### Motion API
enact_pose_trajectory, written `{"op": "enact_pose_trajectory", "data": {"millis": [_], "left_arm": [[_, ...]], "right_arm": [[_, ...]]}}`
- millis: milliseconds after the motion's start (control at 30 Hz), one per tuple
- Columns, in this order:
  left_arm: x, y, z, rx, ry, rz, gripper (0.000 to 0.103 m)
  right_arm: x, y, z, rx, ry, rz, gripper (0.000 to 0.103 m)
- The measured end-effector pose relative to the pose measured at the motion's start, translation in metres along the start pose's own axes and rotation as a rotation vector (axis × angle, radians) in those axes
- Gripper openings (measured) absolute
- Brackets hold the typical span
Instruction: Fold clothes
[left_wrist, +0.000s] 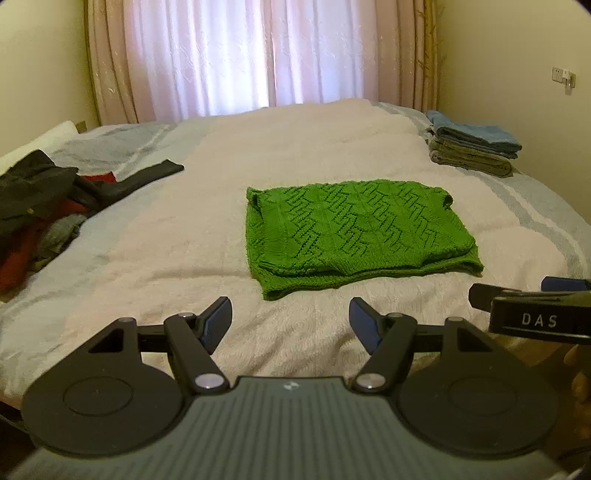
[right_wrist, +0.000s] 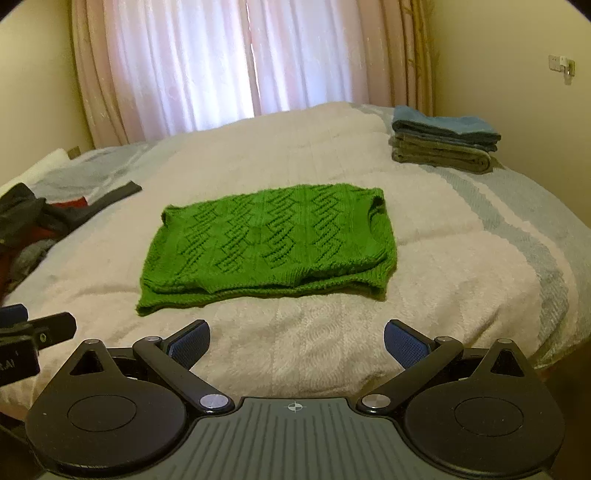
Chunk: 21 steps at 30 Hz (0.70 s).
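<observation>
At the near edge of the bed (left_wrist: 155, 258), both tools hang just above the pale fleecy blanket (right_wrist: 314, 350), side by side and clear of any cloth. The left gripper (left_wrist: 290, 325) has its blue-padded fingers (left_wrist: 218, 321) spread wide with nothing between them, and the right gripper (right_wrist: 296, 345) is released in the same way, its fingers (right_wrist: 404, 349) parted over bare blanket (each tool also pokes into the edge of the other's view). Just beyond them, toward the middle of the bed, lies the green knitted sweater (right_wrist: 269, 243), folded into a flat rectangle with its layered hem edges facing the near edge; neither tool touches it. Along the left edge sits a rumpled heap of unfolded clothes (left_wrist: 40, 214), dark and red pieces tangled together, with one dark strip reaching inward across the striped grey bedcover. Toward the far right corner stands a neat stack of folded clothes (right_wrist: 445, 138), blue pieces on top of olive-grey ones, well apart from the sweater. Behind the far edge hang pink sheer curtains (left_wrist: 243, 55) lit from the window, and a white wall socket (right_wrist: 561, 64) shows on the yellow wall at right.
</observation>
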<state>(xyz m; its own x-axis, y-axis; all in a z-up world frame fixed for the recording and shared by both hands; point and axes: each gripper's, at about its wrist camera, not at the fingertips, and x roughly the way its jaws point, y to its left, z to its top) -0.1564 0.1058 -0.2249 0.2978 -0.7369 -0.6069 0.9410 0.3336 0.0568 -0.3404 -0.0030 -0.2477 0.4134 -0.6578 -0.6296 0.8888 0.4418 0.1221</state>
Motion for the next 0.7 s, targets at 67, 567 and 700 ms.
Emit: {"op": "enact_pose_trajectory", "data": {"millis": [67,567,700], "left_arm": [[0.010,0.005,0.003,-0.010,0.007,-0.022,0.067],[0.107,0.036,0.011,-0.086,0.115,-0.107,0.067],[0.127,0.045,0.011,-0.102,0.136,-0.117,0.067]], "right_arm": [[0.009,0.001,0.003,-0.003,0.012,-0.015,0.103],[0.084,-0.002,0.018,-0.031,0.133,-0.119,0.103],[0.097,-0.013,0.020,-0.002,0.136,-0.112,0.103]]}}
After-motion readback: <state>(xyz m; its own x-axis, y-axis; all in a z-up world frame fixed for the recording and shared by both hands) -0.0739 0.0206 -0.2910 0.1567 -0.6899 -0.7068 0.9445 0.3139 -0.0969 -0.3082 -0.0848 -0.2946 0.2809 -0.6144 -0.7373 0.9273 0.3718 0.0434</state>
